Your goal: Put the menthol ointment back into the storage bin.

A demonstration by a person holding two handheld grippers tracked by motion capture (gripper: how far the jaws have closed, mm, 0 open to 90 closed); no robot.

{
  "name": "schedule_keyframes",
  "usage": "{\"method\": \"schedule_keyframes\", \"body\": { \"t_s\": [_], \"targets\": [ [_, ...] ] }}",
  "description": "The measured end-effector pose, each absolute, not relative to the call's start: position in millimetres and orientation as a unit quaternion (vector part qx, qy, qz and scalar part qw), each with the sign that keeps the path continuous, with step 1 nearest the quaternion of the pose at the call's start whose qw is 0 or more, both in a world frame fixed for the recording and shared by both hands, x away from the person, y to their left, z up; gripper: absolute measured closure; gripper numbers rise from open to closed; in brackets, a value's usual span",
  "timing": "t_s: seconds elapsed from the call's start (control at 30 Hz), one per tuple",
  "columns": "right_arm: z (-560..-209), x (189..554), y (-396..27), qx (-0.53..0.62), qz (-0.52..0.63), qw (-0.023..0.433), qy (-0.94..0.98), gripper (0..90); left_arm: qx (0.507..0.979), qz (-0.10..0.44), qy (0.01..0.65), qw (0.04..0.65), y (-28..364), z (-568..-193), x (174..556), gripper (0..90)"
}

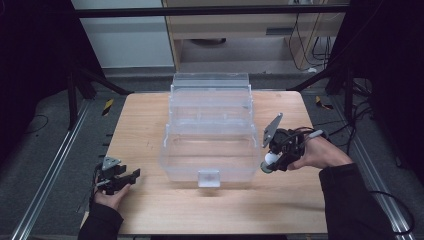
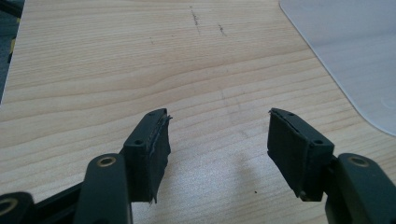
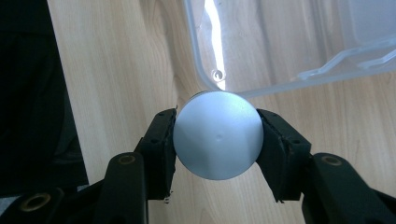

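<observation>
A wooden table (image 1: 150, 125) is seen from above, standing on a dark floor between black frame legs. At its middle a clear plastic box (image 1: 210, 132) is set, its lid thrown back toward the far edge and a small latch at the near wall; the inside looks bare, though the clear walls make that hard to judge.

To the right of the box, the right gripper (image 1: 270, 162) is held in a hand above the table top, jaws pointed toward the box's near right corner. A round white-topped object (image 3: 217, 135), like a small jar or cap, is clamped between its two pads, one pad pressed on either side. In the right gripper view the object is seen just in front of the box's rounded corner; whether the two touch cannot be told.

At the near left edge of the table, well apart from the box, the left gripper (image 2: 218, 149) is held low over bare wood. Its jaws stand wide apart, nothing between them.
</observation>
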State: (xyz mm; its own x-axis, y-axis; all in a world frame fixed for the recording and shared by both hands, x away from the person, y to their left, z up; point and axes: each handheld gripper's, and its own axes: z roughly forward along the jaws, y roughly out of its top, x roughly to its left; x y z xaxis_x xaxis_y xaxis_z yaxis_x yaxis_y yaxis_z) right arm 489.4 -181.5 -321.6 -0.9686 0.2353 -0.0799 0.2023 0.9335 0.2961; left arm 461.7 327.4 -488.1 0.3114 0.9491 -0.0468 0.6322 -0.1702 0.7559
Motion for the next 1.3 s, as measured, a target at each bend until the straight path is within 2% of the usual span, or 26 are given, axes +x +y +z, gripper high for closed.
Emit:
{"method": "schedule_keyframes", "body": {
  "t_s": [0.73,1.3],
  "targets": [
    [-310.3,519.8,-146.8,0.104,0.163,0.075,0.978,50.3,0.727,0.227,0.543,0.353,328.4,-488.1,461.9,38.3],
    [-334.2,540.2,-128.2,0.096,0.164,0.077,0.979,50.3,0.729,0.227,0.541,0.352,328.3,-488.1,462.1,38.4]
  ]
}}
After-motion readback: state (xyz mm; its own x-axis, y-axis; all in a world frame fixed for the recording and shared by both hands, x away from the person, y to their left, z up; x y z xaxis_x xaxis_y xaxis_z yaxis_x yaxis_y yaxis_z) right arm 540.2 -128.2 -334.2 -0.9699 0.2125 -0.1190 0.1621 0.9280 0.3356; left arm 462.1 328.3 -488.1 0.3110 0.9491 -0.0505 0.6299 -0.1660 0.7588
